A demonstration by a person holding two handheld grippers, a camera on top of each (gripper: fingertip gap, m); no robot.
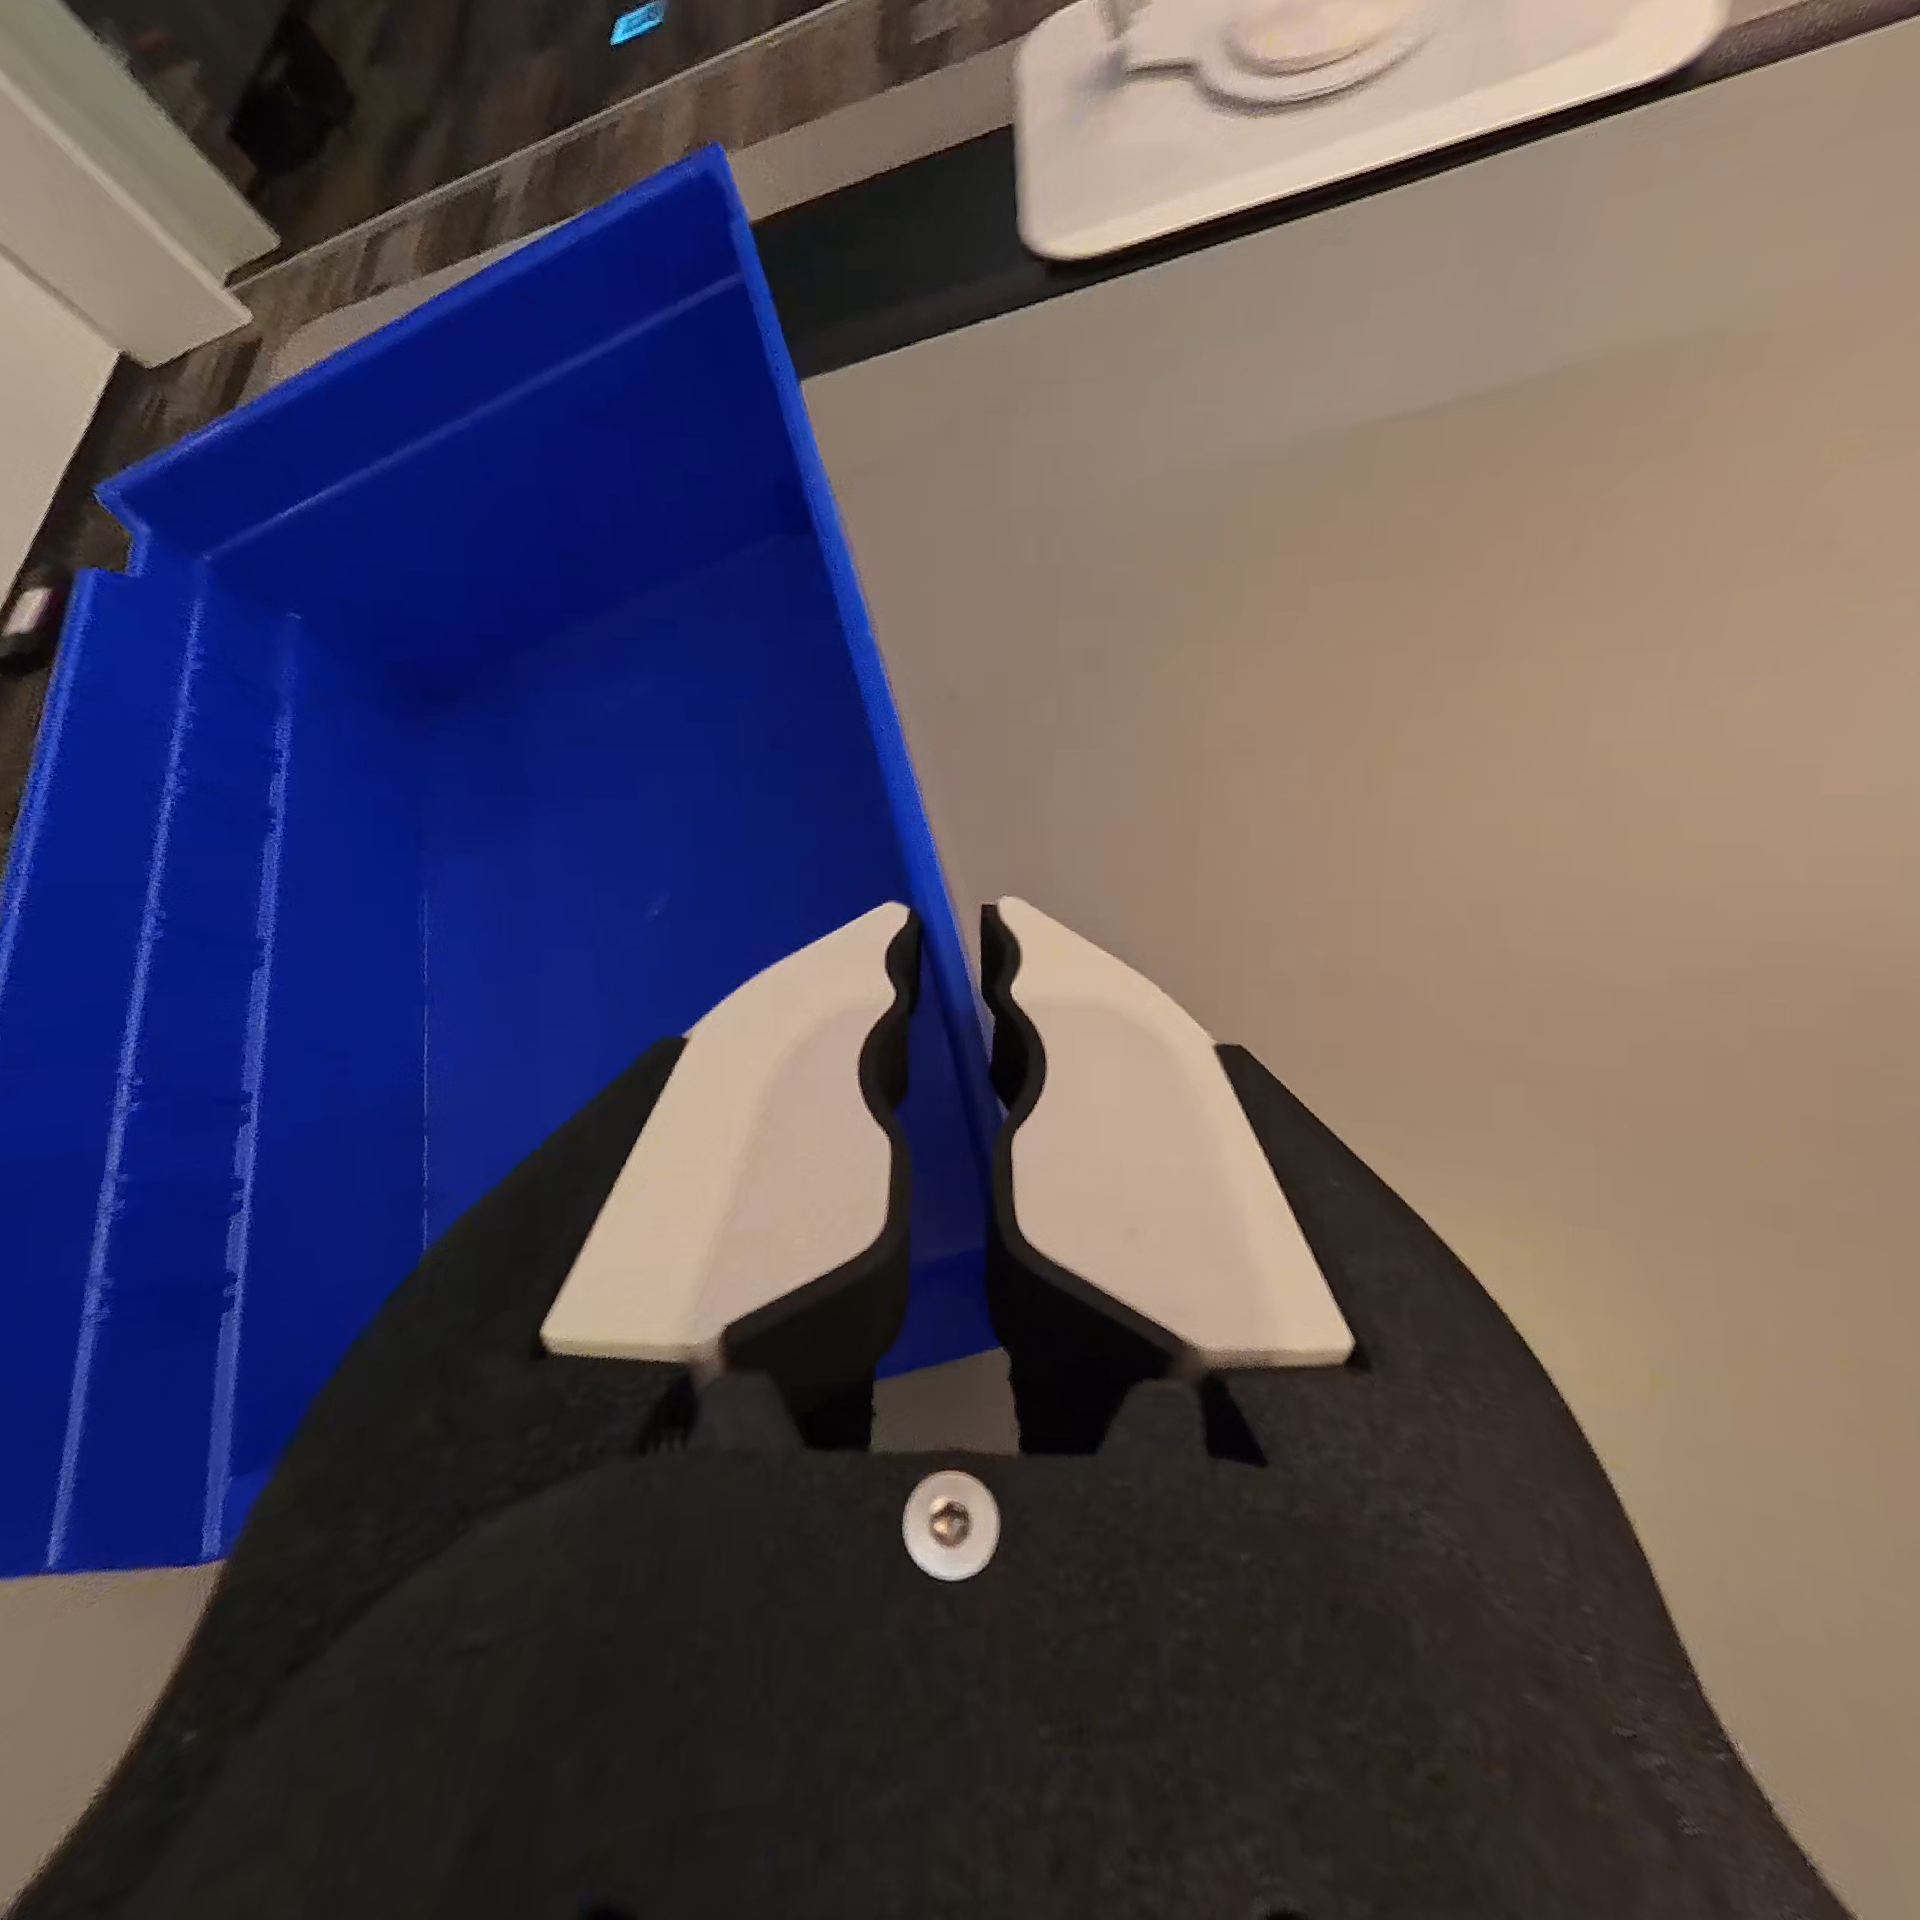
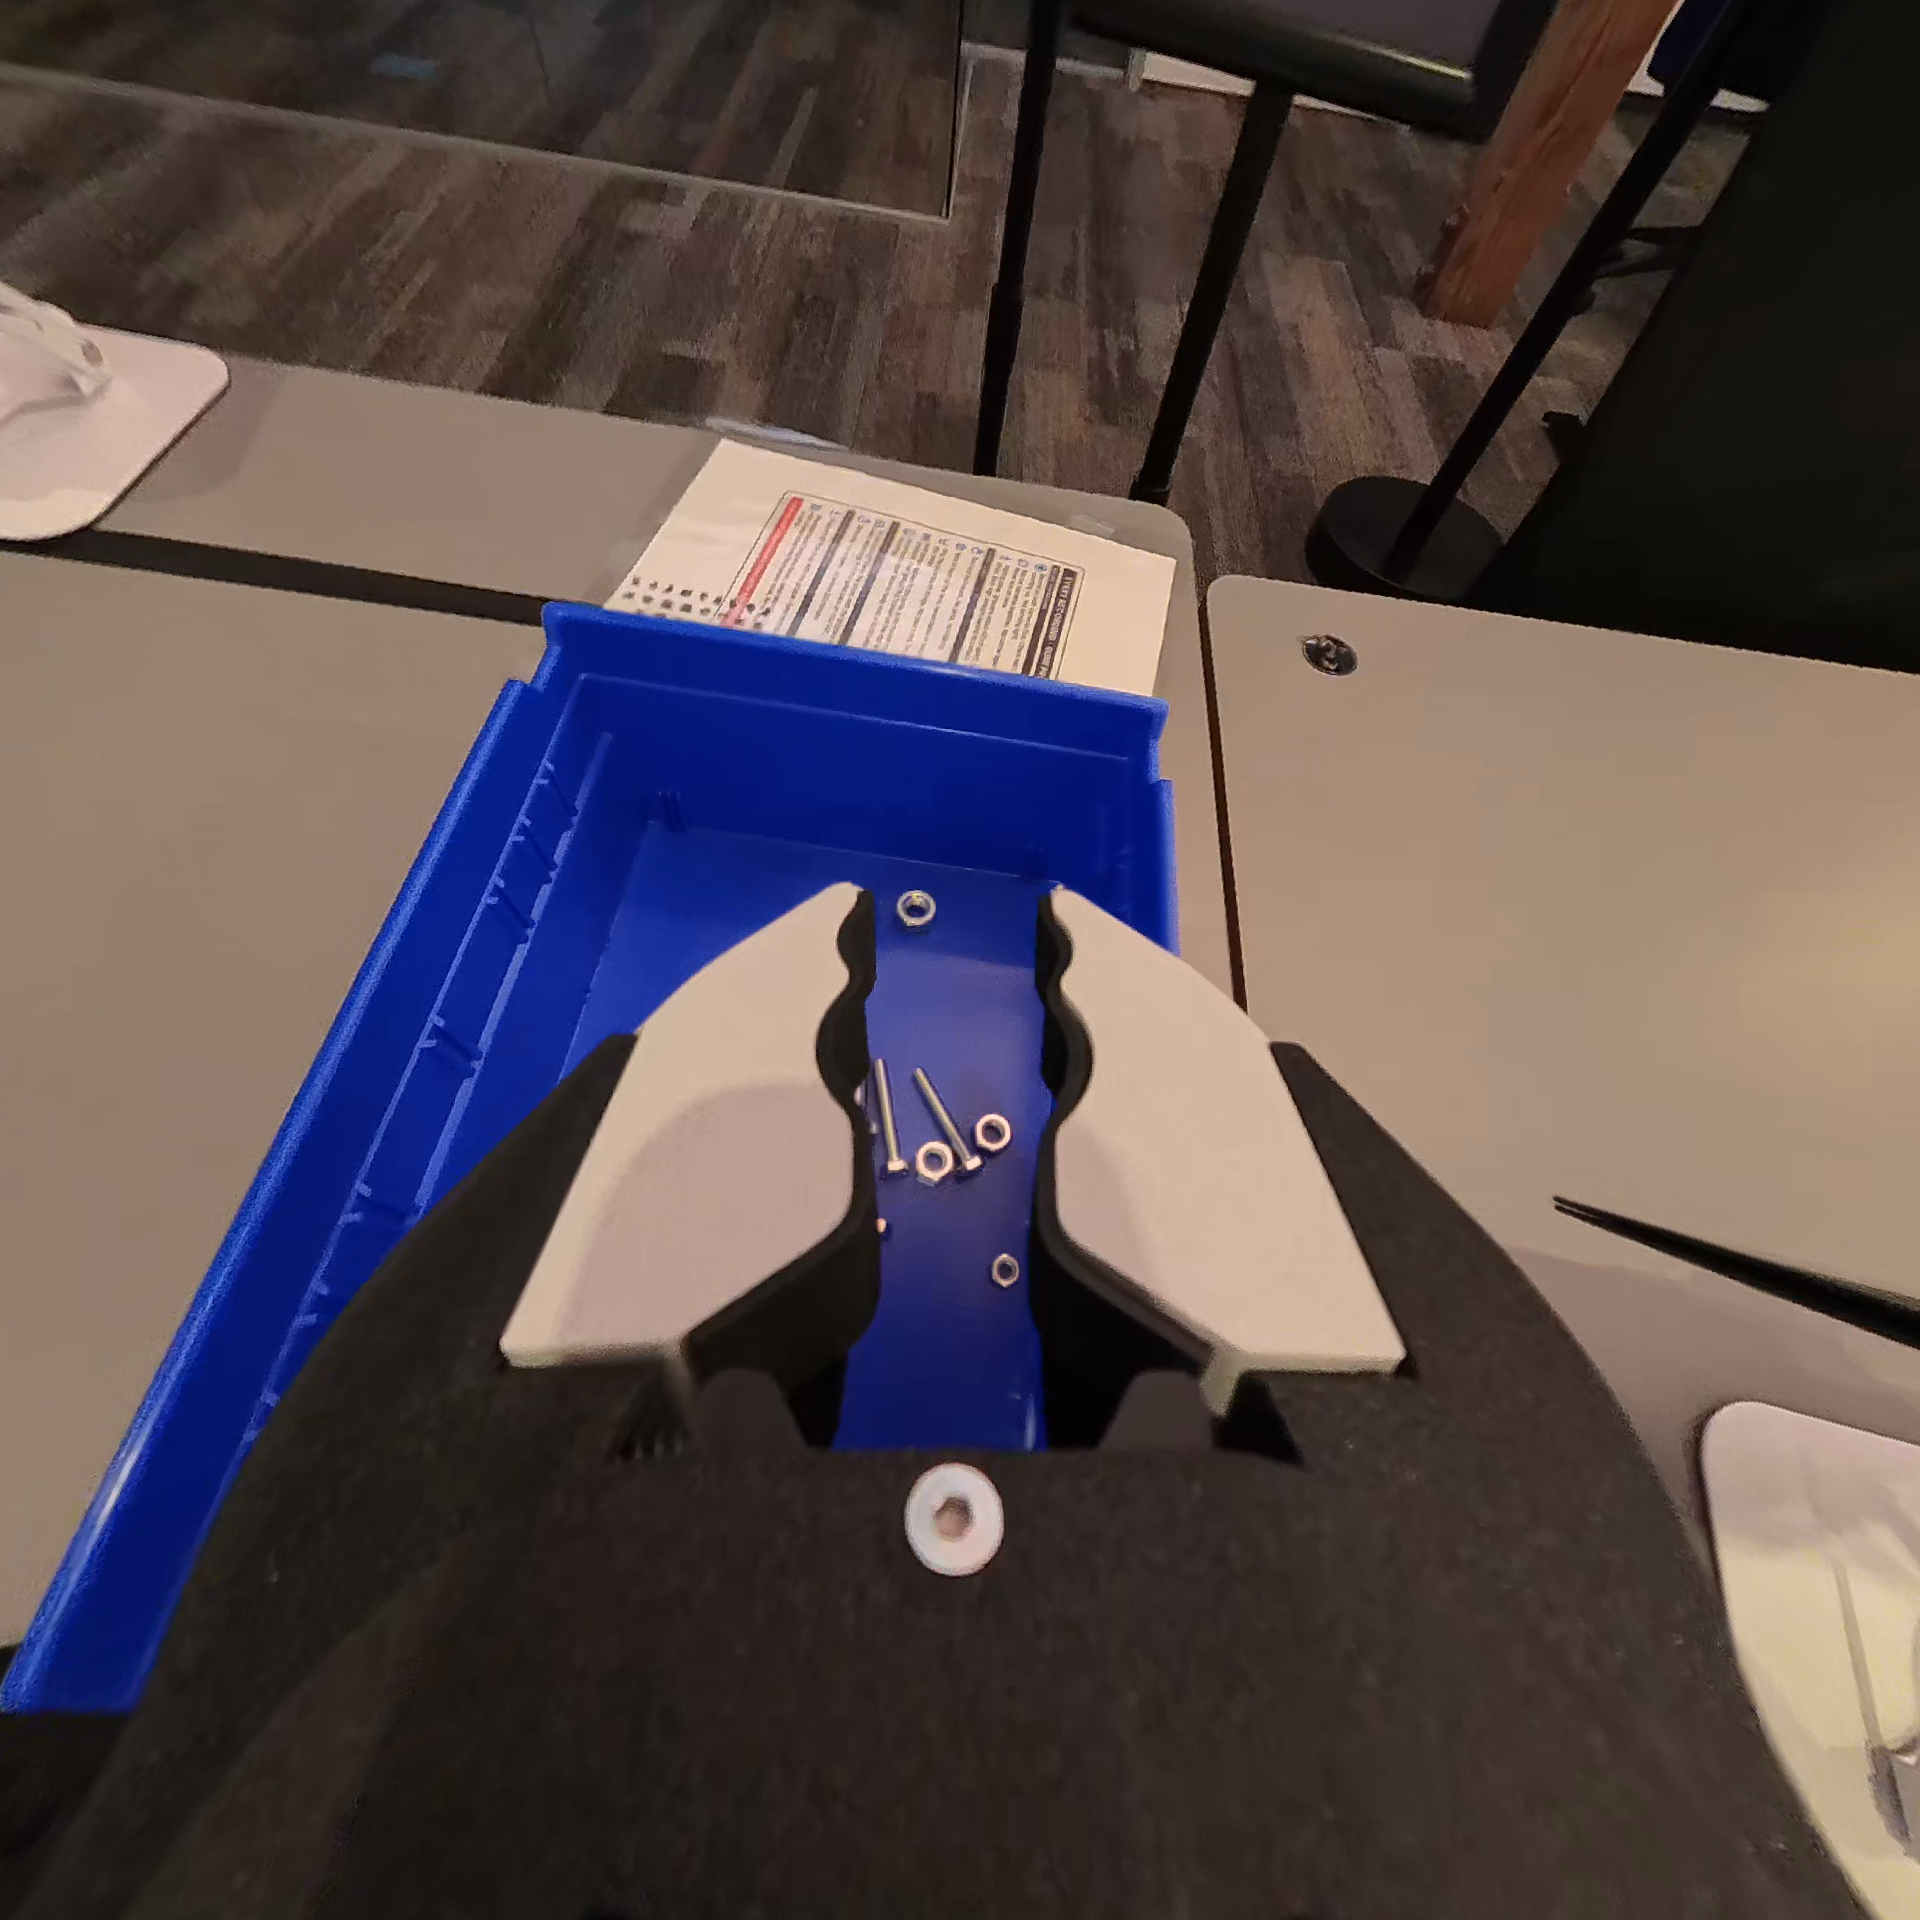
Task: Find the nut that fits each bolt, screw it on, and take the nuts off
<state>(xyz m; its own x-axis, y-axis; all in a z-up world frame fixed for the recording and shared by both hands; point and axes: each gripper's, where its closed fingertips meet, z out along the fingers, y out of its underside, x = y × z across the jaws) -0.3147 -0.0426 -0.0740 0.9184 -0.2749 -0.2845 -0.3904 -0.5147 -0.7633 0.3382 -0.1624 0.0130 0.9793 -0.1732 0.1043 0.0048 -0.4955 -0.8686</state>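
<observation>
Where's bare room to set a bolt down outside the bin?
Grey table left of the blue bin is bare. So is the right-hand table, short of the black tweezers. Crowded: the bin floor's bolts and nuts, the paper sheet behind.

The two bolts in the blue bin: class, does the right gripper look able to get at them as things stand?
Probably yes. The right gripper is open above the blue bin, and the bolts lie uncovered between its fingers, with only loose nuts beside them.
</observation>
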